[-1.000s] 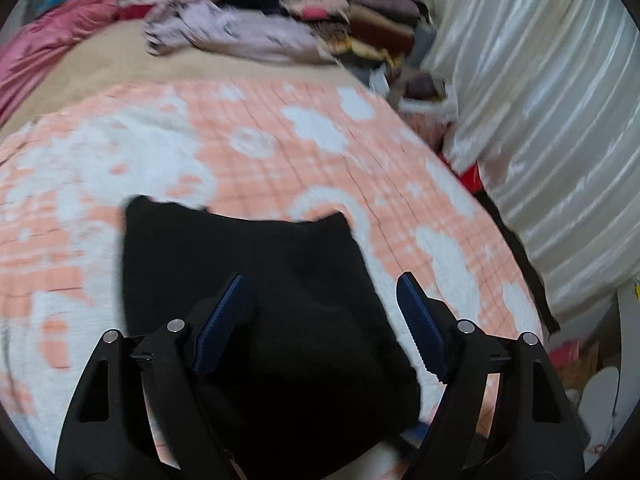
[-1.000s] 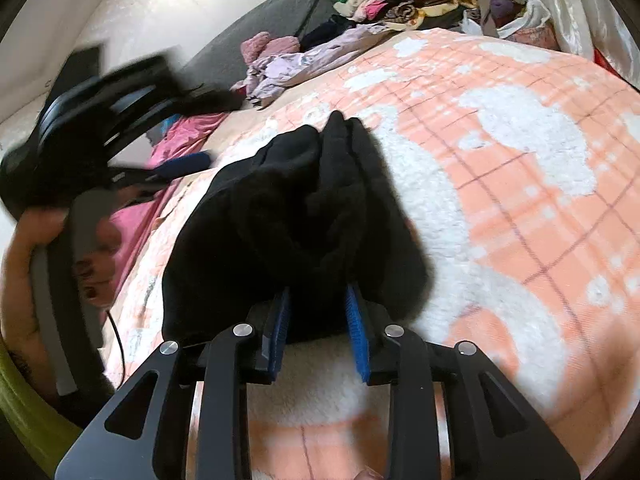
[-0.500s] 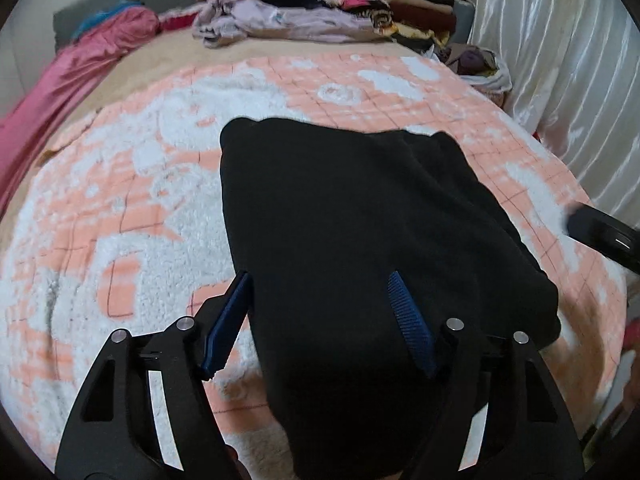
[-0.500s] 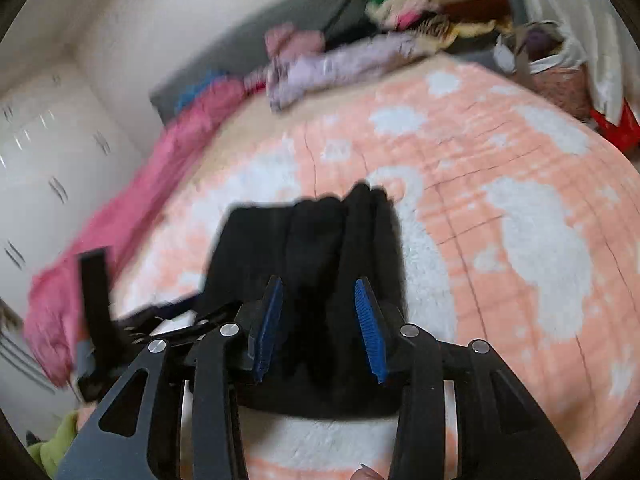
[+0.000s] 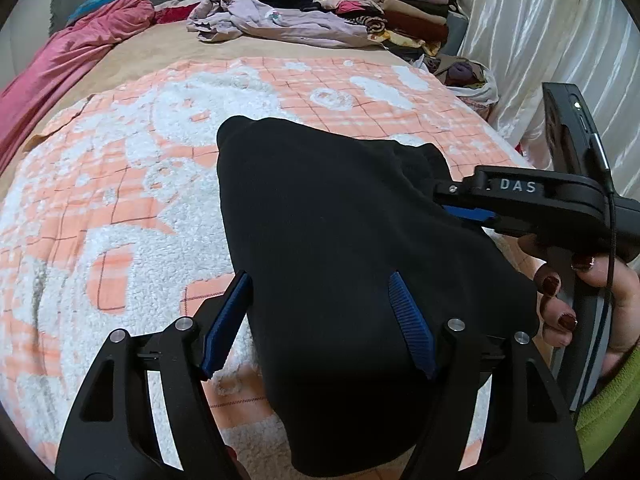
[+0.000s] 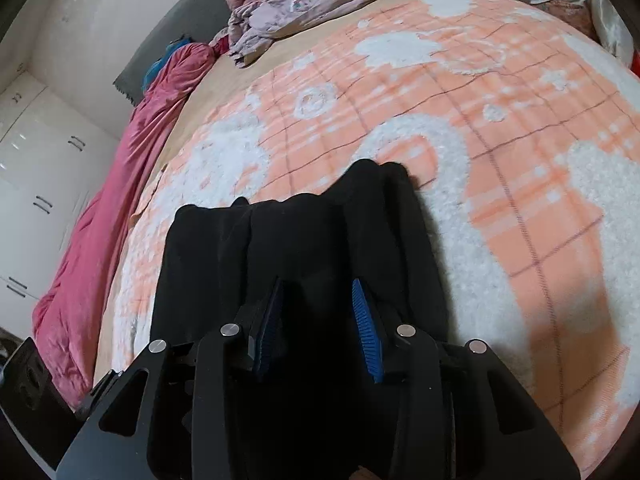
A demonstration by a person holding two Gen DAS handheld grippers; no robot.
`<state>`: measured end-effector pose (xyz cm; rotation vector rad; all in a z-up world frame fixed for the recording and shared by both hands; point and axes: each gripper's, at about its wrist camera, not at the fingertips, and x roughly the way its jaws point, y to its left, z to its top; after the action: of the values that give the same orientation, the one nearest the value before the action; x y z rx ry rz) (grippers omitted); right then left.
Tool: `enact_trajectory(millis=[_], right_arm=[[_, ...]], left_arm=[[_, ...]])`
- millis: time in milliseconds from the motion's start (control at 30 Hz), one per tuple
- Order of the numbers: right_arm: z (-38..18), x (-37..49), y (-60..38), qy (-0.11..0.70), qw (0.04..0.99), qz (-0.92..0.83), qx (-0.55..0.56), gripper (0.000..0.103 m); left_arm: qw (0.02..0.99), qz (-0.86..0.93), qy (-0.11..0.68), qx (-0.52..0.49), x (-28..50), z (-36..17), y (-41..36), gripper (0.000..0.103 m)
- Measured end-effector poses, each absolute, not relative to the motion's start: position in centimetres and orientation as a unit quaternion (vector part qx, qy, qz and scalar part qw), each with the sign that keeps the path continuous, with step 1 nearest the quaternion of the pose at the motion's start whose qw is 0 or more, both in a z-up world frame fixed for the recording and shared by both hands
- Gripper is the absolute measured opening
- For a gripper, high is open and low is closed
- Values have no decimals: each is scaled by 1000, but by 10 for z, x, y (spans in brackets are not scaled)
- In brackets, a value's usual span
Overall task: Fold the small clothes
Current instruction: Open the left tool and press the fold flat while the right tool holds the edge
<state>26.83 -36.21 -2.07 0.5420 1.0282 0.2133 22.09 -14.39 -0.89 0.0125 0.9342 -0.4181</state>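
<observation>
The black garment [image 5: 344, 240] is lying folded on the orange-and-white blanket [image 5: 132, 184], directly under my two grippers. My left gripper [image 5: 320, 312] is standing spread wide over its near end: the left blue pad [image 5: 224, 320] is hanging just off the cloth's edge above the blanket, and the right pad is sitting over the fabric; nothing is clenched. My right gripper [image 6: 316, 320] is reaching in from the garment's right side; its jaws have just been closing, with a ridge of the black cloth rising between the pads [image 6: 366, 336], but I cannot tell whether they are pinching it. In the left view my right hand [image 5: 592, 300] is wrapping the handle, a green sleeve [image 5: 612, 412] showing below. Farther off, a pink cover [image 6: 120, 184] is running along the blanket's left side. At the far end, a lilac garment [image 5: 280, 20] is lying crumpled beside a stack of folded clothes [image 5: 392, 8], next to a white curtain [image 5: 560, 40].
</observation>
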Motion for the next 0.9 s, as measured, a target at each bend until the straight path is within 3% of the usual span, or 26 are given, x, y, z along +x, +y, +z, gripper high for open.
enact_trajectory(millis=[33,233,333,567,667,900], right_arm=[[-20,269,-361,485,830,108,254,7],[30,258,-366,427,874,126,195,6],[34,263,-365,433,884,104,141,6],[-19,274,-348,472,878,54,50,7],[-19,274,-350,469,880,49,57,8],[16,236,-373,434,885,91,140,21]], left_arm=[[872,-200,447,5,221,-8,-143,63],[871,-222,437,-2,214,5,-148,66],[870,-225,438,6,214,7,-157,69],[871,-216,440,40,214,-5,-172,72],[872,-216,437,40,214,-6,-170,75],[869,-221,442,31,215,-6,-166,75]])
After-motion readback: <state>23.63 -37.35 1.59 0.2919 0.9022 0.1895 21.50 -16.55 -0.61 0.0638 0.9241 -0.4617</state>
